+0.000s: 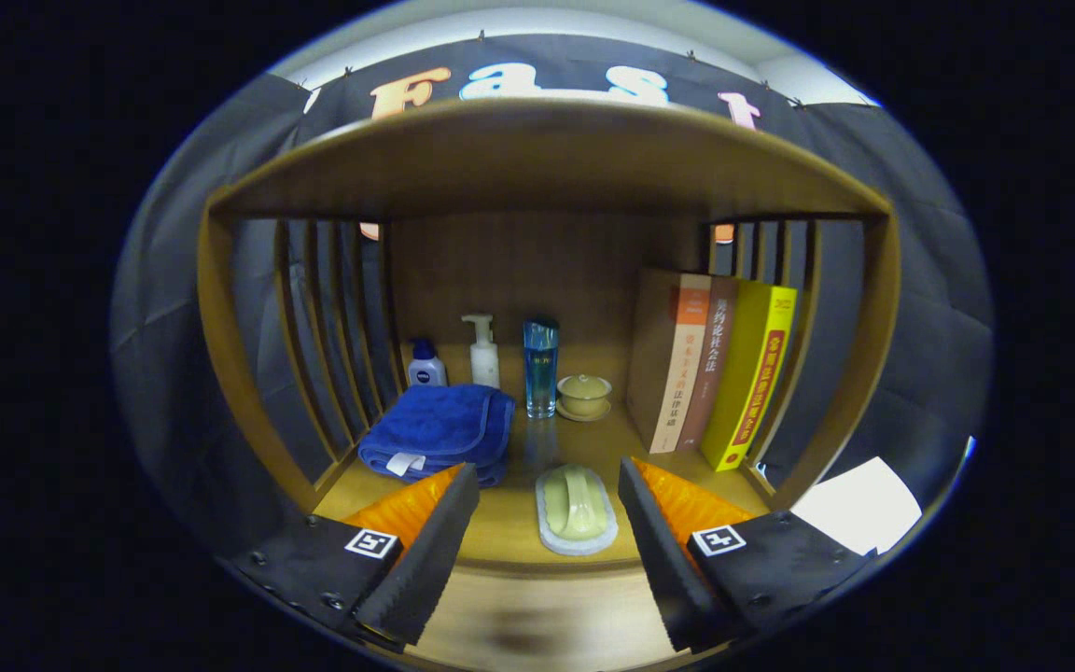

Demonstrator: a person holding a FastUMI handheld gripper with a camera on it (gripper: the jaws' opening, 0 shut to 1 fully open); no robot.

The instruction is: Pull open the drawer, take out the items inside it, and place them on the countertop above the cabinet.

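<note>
Gripper (547, 541) fingers apart, empty; soap dish (577, 509) between them, blue towel (439, 429) and books (715, 373) beyond.

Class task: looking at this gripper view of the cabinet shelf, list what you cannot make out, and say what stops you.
- Front of the blue towel: covered by one finger of the open gripper.
- Drawer: cannot be made out; the wood below the pale green dish is blurred.
- Contents of the lidded cup: hidden by its lid.
- White sheet: partly covered by the other finger.

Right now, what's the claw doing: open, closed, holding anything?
Claw: open and holding nothing; the pale green dish on the countertop lies between its fingers, untouched.
</note>
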